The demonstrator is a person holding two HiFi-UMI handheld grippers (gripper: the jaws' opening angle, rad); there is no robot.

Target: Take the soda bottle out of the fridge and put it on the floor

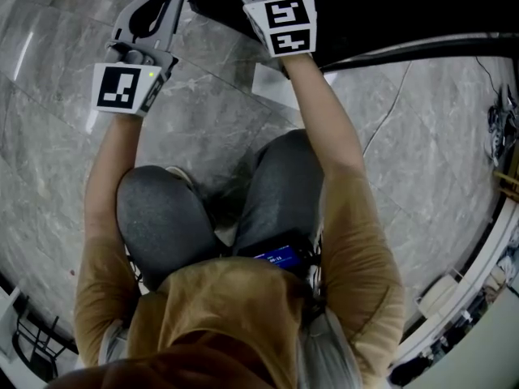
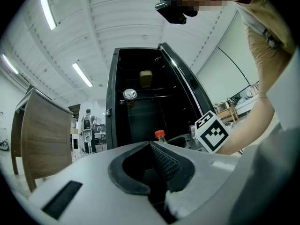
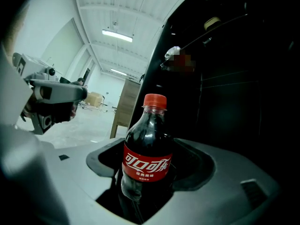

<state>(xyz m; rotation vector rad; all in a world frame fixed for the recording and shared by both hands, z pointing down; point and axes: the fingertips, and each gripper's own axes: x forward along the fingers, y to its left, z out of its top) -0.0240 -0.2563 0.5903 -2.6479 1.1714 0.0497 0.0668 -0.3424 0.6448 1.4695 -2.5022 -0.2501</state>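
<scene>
Soda bottle (image 3: pixel 146 158), one, clamped in right gripper (image 3: pixel 145 184) jaws, left gripper (image 2: pixel 157 162) jaws together, one open fridge (image 2: pixel 140 118)

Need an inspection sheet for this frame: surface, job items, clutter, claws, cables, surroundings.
Surface: grey marble floor.
Job's things: soda bottle, red cap, upright, at the open front of the black fridge.
Clutter: round container and yellowish item on the fridge shelves.
Grippers: right claw shut on the soda bottle; left claw shut, empty.
Cables: cable tangle on the floor at the head view's right edge.
Surroundings: wooden panel, ceiling strip lights, a person far behind.
</scene>
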